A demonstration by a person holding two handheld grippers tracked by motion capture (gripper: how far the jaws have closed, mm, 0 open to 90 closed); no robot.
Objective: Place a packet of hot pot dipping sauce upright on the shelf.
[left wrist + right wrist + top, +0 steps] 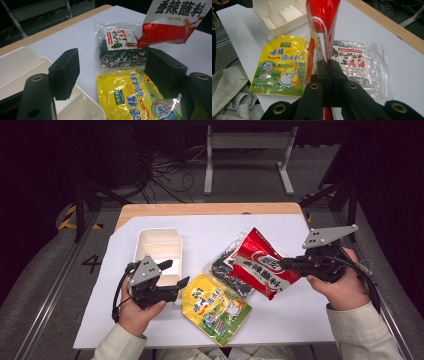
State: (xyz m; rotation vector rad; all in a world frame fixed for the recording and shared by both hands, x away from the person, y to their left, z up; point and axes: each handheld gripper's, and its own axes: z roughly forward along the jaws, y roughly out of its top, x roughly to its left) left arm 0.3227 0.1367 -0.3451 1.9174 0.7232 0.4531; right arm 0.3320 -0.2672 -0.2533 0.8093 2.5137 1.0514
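Two packets lie flat near the tabletop's middle while the red packet (262,262) hangs off the surface, pinched at its edge by the clenched right gripper (289,264). Its long axis runs from those jaws toward the white box (159,251) (far-left side). The left gripper (175,274), jaws spread and holding nothing, sits at the box, nearer the yellow pouch (216,309).
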